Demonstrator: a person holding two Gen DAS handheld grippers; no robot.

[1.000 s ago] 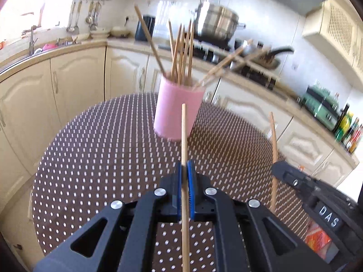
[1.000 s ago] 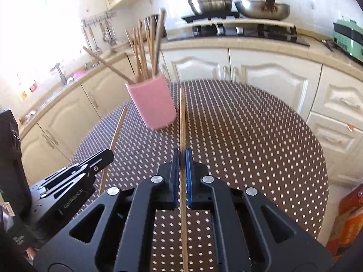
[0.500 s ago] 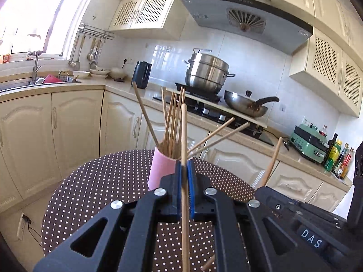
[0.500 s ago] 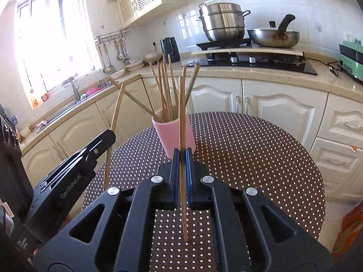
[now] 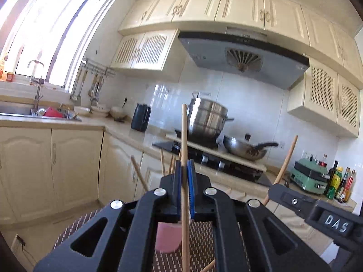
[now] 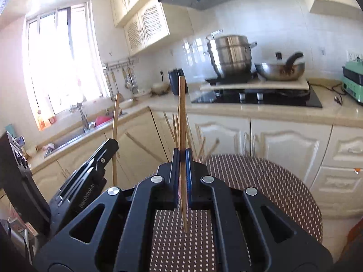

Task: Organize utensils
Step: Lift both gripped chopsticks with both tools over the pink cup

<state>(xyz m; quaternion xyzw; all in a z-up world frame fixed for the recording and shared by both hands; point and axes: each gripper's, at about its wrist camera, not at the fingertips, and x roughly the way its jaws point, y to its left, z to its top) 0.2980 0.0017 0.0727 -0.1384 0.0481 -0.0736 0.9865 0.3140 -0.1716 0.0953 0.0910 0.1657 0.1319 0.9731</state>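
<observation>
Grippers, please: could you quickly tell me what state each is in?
Left gripper: shut on a chopstick.
Right gripper: shut on another chopstick.

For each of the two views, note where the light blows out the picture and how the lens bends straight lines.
Left wrist view: the window at upper left is washed out white, and the upper cabinets bow into an arc. Right wrist view: the window glares white over the sink, and the countertop edge curves.

Cup (image 5: 168,238) on table (image 6: 283,192), stove (image 6: 256,97) behind it
</observation>
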